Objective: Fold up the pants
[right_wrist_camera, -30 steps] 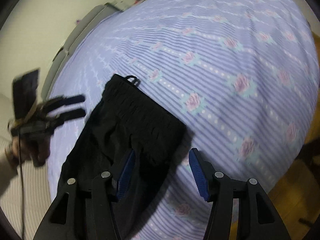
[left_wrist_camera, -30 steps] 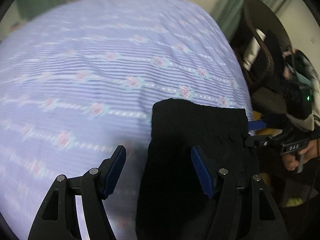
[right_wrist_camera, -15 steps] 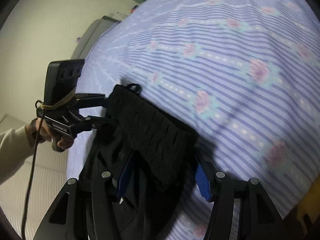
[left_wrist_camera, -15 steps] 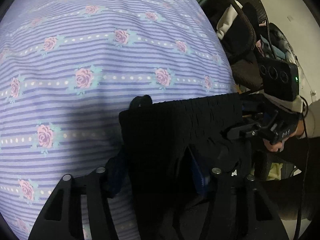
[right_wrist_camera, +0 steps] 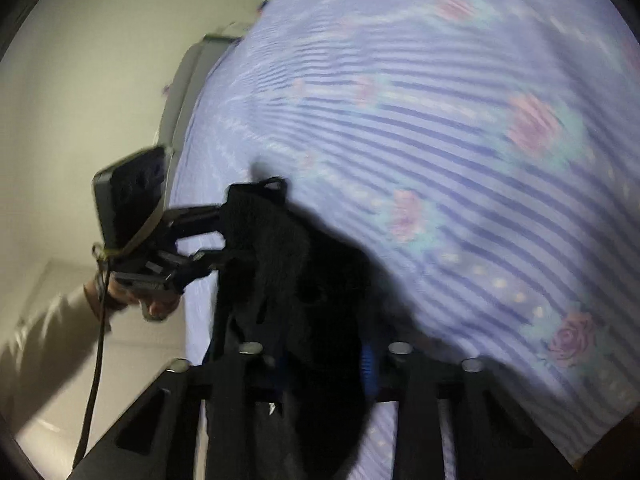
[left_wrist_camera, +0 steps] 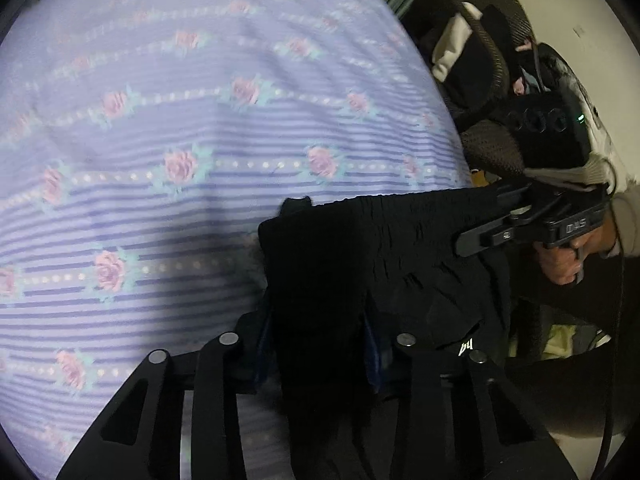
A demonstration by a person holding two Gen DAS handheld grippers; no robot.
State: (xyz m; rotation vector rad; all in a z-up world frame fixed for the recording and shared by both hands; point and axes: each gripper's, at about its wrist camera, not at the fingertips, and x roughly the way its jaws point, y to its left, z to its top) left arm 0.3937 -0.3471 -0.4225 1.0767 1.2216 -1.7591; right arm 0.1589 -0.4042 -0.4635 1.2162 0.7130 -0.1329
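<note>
Black pants (left_wrist_camera: 360, 264) hang bunched at their elastic waistband, lifted just above a lilac striped bedsheet (left_wrist_camera: 168, 168) printed with pink roses. A small hanging loop (left_wrist_camera: 294, 203) pokes up at the waistband's left corner.

The left gripper (left_wrist_camera: 318, 354) is clamped on the left part of the waistband, dark cloth filling the gap between its blue pads (left_wrist_camera: 370, 354). The right gripper (right_wrist_camera: 326, 364) grips the right end of the same band in the same way, its fingers pressed into the fabric. Holding both ends likely keeps the band stretched so the legs can drape straight for a fold.

From the left camera, the right gripper reaches in from the right, held by a bare hand (left_wrist_camera: 564, 260) in a beige sleeve. Far right, a dark wicker chair (left_wrist_camera: 488, 60) holds heaped clothes. The right camera's picture is blurred, and shows a pale wall (right_wrist_camera: 80, 80) on the left.
</note>
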